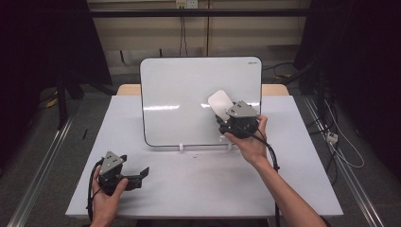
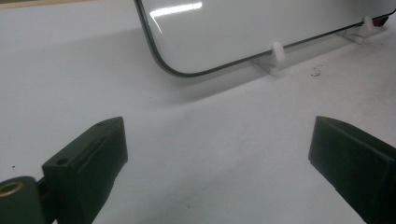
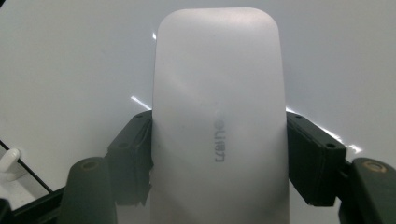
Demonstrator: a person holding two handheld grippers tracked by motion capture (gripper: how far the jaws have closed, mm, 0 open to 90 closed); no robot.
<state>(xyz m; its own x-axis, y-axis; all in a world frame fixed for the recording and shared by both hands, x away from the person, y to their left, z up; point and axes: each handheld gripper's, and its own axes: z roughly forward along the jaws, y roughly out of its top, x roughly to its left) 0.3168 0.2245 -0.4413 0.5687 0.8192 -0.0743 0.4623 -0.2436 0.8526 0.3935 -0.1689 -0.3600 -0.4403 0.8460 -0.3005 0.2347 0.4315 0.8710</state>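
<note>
While the left gripper (image 1: 137,176) just sits low on the near-left of the table (image 1: 189,189), its 2 jaws stand wide apart with nothing between them, only bare tabletop in the left gripper view. The right gripper (image 1: 222,116) is up at the whiteboard (image 1: 189,94), jaws clamped on both long sides of a white eraser (image 1: 220,100). The eraser sits against the right part of the board's face, about mid-height, sticking up past the jaws. In the right gripper view you can see faint grey lettering on the eraser's back (image 3: 219,135). The board stands propped on small white feet (image 2: 278,51) at the far middle of the table.
</note>
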